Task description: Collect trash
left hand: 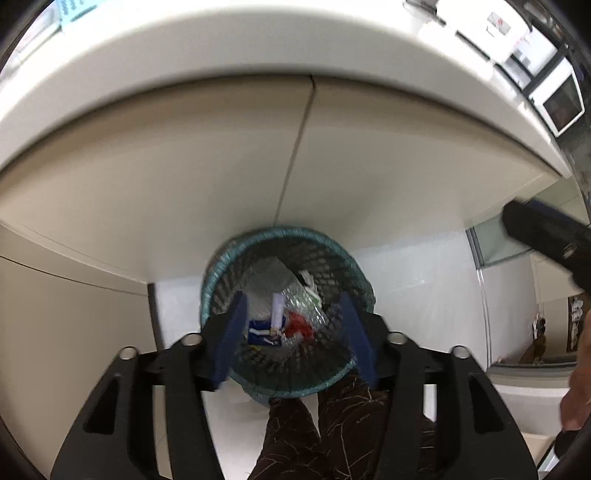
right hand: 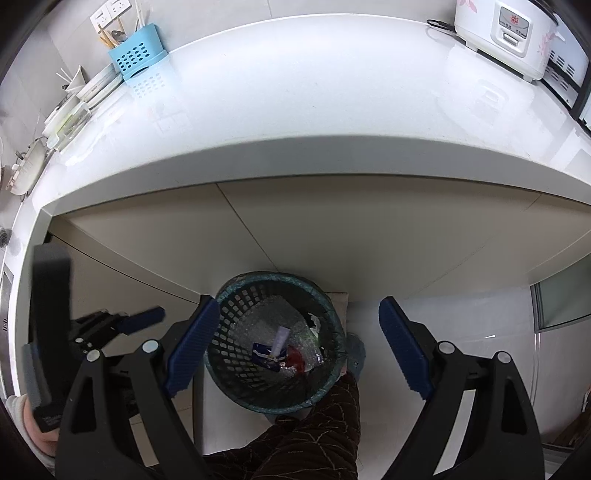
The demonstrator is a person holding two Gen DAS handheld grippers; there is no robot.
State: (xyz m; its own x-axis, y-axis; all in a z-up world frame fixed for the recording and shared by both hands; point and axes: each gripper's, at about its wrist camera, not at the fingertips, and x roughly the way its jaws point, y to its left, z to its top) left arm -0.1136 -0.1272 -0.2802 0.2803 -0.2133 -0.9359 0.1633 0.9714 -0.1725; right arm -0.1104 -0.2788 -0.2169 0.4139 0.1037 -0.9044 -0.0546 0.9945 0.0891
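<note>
Below, a teal mesh wastebasket (right hand: 275,343) is standing on the pale floor (right hand: 461,332), just in front of the cabinet doors (right hand: 332,236) under the white desk (right hand: 295,110). Inside it, crumpled clear bubble wrap (right hand: 258,317) is lining the bottom; a blue-and-white packet (right hand: 263,352), a small white tube-like piece (right hand: 280,338) and a red scrap (right hand: 295,358) are lying on top, all touching one another. White crumpled paper (right hand: 314,321) is sitting against the basket's far wall.

The left gripper (left hand: 291,328) is hanging right over the basket mouth, its blue fingers (left hand: 231,332) standing apart with nothing between them; the trash is lying loose in the basket beneath. The right gripper (right hand: 295,347) is hovering over the same basket, its fingers (right hand: 192,343) spread wide and empty, one finger overlapping the rim in view.

On the desk, a blue perforated utensil holder (right hand: 138,59) is holding what looks like chopsticks and a spoon; a white rice cooker (right hand: 513,33) is standing at the far right corner.

Hard to make out: the print on the blue packet is blurring; the basket's near rim is being covered by the person's dark patterned trouser leg (right hand: 314,424). The left-wrist view is smeared with motion. The dishes (right hand: 55,122) at the desk's left edge are cut off by the lens border
</note>
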